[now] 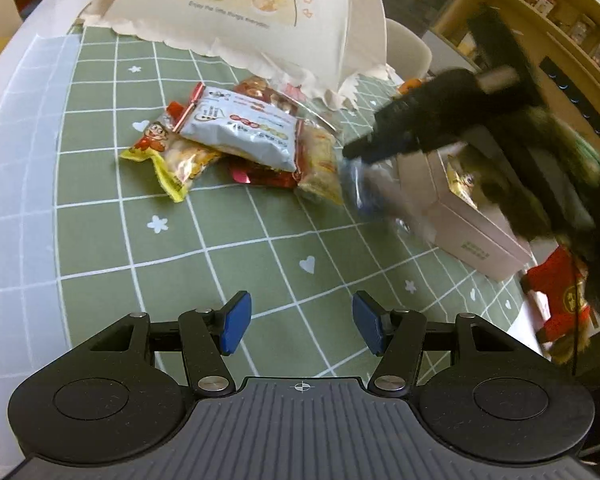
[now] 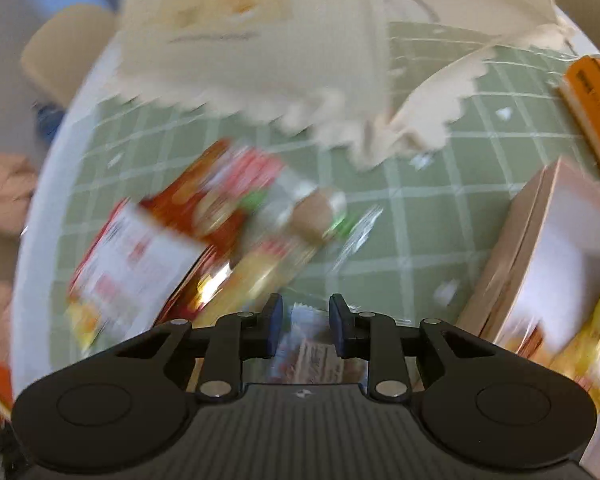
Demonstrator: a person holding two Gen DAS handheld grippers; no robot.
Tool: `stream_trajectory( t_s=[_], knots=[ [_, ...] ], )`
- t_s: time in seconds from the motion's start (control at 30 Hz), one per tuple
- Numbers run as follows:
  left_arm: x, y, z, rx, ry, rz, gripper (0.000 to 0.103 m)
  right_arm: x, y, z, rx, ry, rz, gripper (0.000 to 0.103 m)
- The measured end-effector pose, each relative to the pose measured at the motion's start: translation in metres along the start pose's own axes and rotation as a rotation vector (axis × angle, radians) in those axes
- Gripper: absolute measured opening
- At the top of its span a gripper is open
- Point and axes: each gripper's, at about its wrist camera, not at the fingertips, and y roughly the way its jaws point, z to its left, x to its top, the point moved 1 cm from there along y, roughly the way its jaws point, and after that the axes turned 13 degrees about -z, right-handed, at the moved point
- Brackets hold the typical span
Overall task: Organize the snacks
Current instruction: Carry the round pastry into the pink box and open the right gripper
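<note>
A heap of snack packets [image 1: 236, 140] lies on the green checked tablecloth [image 1: 220, 248], topped by a pale blue-white packet [image 1: 244, 128]. My left gripper [image 1: 300, 322] is open and empty, low over the cloth in front of the heap. My right gripper [image 1: 364, 148], blurred, holds a clear blurred packet [image 1: 364, 184] between the heap and a pink box [image 1: 476, 216]. In the right wrist view the right gripper [image 2: 304, 316] is closed on a clear-wrapped snack packet [image 2: 312, 352], with the heap [image 2: 204, 232] to the left and the box [image 2: 540, 264] to the right.
A cream mesh food cover [image 1: 236, 8] stands behind the heap. An orange box [image 2: 592, 96] lies at the far right of the table. A red plush toy [image 1: 560, 300] sits by the table's right edge. Shelves [image 1: 540, 4] line the wall.
</note>
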Motion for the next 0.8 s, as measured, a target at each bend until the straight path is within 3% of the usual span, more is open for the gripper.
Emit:
stream_trajectory(
  t_s=[0.17,0.27,0.3,0.4,0.47,0.53,0.63,0.8],
  knots=[
    [0.003,0.006,-0.007,-0.008,0.015,0.006,0.062,-0.045,-0.022,0.023,0.115,-0.011,0.028,0.026],
    [0.009,0.008,-0.012,-0.006,0.040,-0.008,0.062,-0.066,-0.044,0.028,0.088,-0.071,-0.053,0.029],
    [0.015,0.009,-0.015,-0.006,0.061,-0.026,0.062,-0.072,-0.053,0.030,0.059,-0.104,-0.100,0.033],
    [0.039,0.019,-0.026,-0.015,0.136,-0.089,0.062,-0.092,-0.081,0.029,-0.046,-0.167,-0.245,0.070],
    [0.057,0.034,-0.036,-0.011,0.185,-0.122,0.062,-0.107,-0.089,0.025,-0.118,-0.173,-0.314,0.072],
    [0.071,0.053,-0.044,-0.014,0.230,-0.132,0.062,-0.116,-0.083,0.017,-0.145,-0.141,-0.319,0.072],
    [0.081,0.088,-0.058,-0.009,0.307,-0.099,0.062,-0.126,-0.075,0.008,-0.145,-0.037,-0.343,0.072],
    [0.074,0.133,-0.062,0.075,0.416,-0.014,0.057,-0.135,-0.058,0.007,-0.157,0.077,-0.432,0.072]
  ],
)
